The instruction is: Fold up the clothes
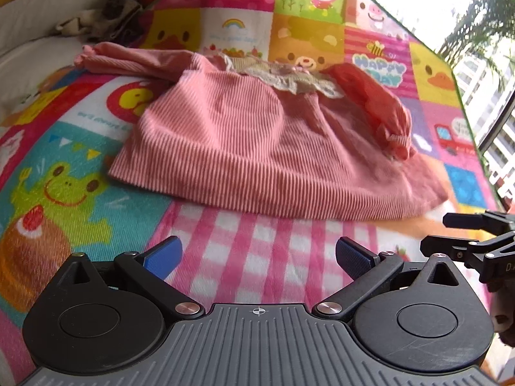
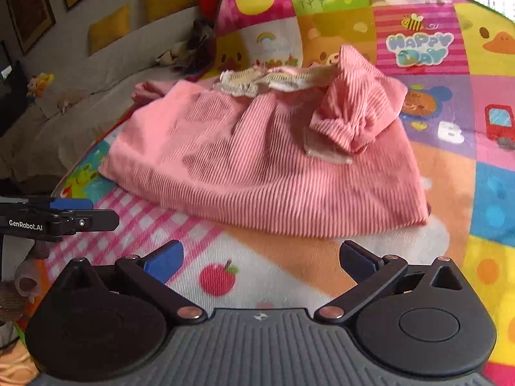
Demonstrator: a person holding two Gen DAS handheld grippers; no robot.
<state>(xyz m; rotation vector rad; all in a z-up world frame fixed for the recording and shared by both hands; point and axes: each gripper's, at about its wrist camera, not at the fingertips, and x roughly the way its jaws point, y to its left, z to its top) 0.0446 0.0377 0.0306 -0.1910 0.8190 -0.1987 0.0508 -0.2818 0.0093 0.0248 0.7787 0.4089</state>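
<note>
A small pink corduroy dress with a cream lace collar lies flat on a colourful cartoon play mat. Its right sleeve is folded in over the body; its left sleeve stretches out to the left. My left gripper is open and empty, just short of the dress hem. My right gripper is open and empty, also short of the hem. The right gripper shows at the left wrist view's right edge; the left gripper shows at the right wrist view's left edge.
A grey sofa with yellow cushions stands beyond the mat's left edge, with small toys on it. Crumpled cloth lies at the mat's far left corner. A window is on the right.
</note>
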